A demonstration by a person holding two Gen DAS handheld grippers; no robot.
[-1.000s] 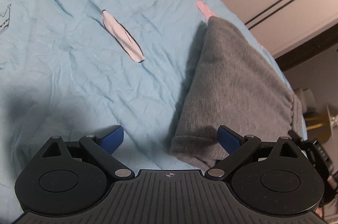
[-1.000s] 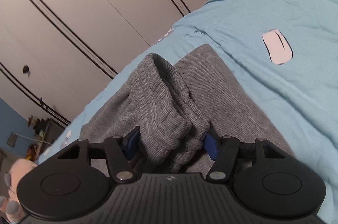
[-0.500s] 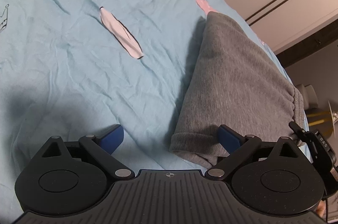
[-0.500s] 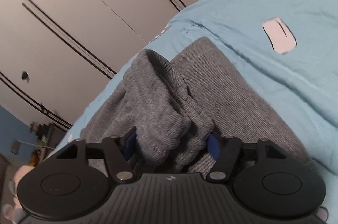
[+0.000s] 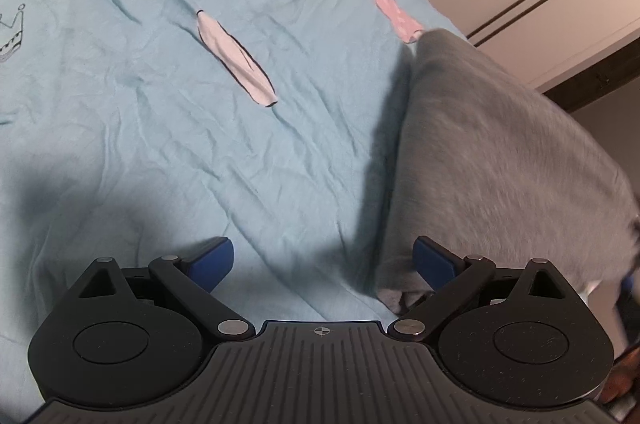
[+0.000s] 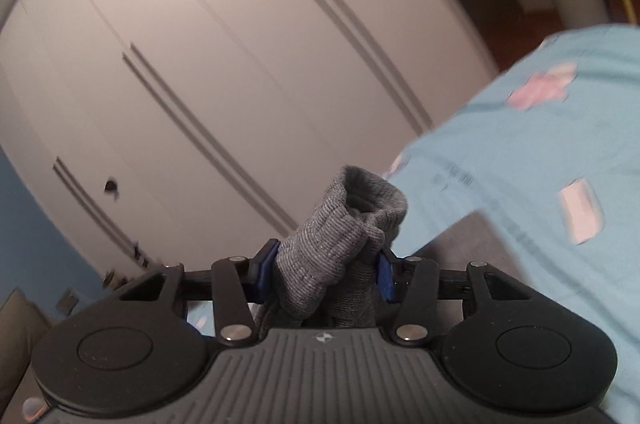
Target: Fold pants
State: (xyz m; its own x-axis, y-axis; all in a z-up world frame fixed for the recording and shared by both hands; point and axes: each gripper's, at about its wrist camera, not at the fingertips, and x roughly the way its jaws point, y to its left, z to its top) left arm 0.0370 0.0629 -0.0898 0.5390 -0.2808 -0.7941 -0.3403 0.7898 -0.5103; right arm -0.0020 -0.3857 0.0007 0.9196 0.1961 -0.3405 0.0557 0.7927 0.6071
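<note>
A: While the left claw [image 5: 322, 260] hangs low over the bed [image 5: 160, 127], its blue fingers [image 5: 210, 260] are spread wide, nothing between them. Agreed?

B: Agreed. Its right finger sits against the near edge of the pants [image 5: 500, 163], which lie as a grey folded slab on the sheet, at the right of the left view. No grip there.

A: Right claw [image 6: 322, 272]?

B: Pinching a bunched grey ribbed part of the pants [image 6: 340, 228], fabric standing up between the pads. More grey cloth lies below it on the bed [image 6: 520, 159].

A: Background?

B: White wardrobe [image 6: 240, 63] fills the right view. Frame is motion-blurred.
</note>
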